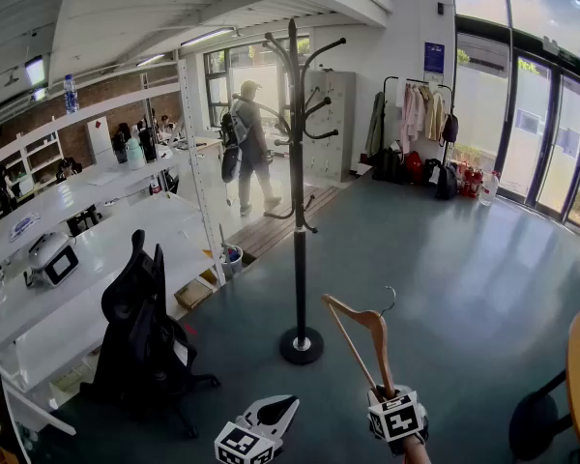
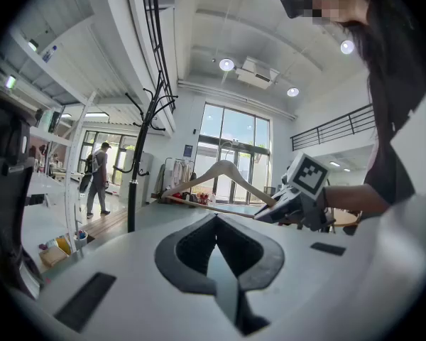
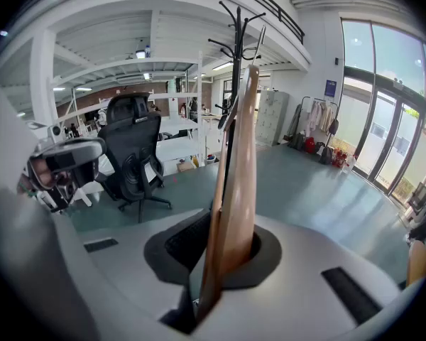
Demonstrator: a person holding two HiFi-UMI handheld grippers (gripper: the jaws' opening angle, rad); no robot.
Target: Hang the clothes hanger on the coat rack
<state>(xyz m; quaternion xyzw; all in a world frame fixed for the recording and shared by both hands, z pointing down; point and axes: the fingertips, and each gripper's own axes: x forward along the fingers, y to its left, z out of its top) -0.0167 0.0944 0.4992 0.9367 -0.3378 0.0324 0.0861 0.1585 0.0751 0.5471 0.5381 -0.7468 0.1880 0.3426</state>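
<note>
Right gripper (image 1: 389, 394) is clamping the hanger (image 1: 363, 331) by one arm, left gripper (image 1: 263, 421) is idling shut and empty, and the coat rack (image 1: 298, 211) is standing well apart, so hanging is pending.

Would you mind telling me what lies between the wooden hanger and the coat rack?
Only bare floor: the head view shows nothing standing between the wooden hanger, held by the right hand-held gripper, and the coat rack.
</note>
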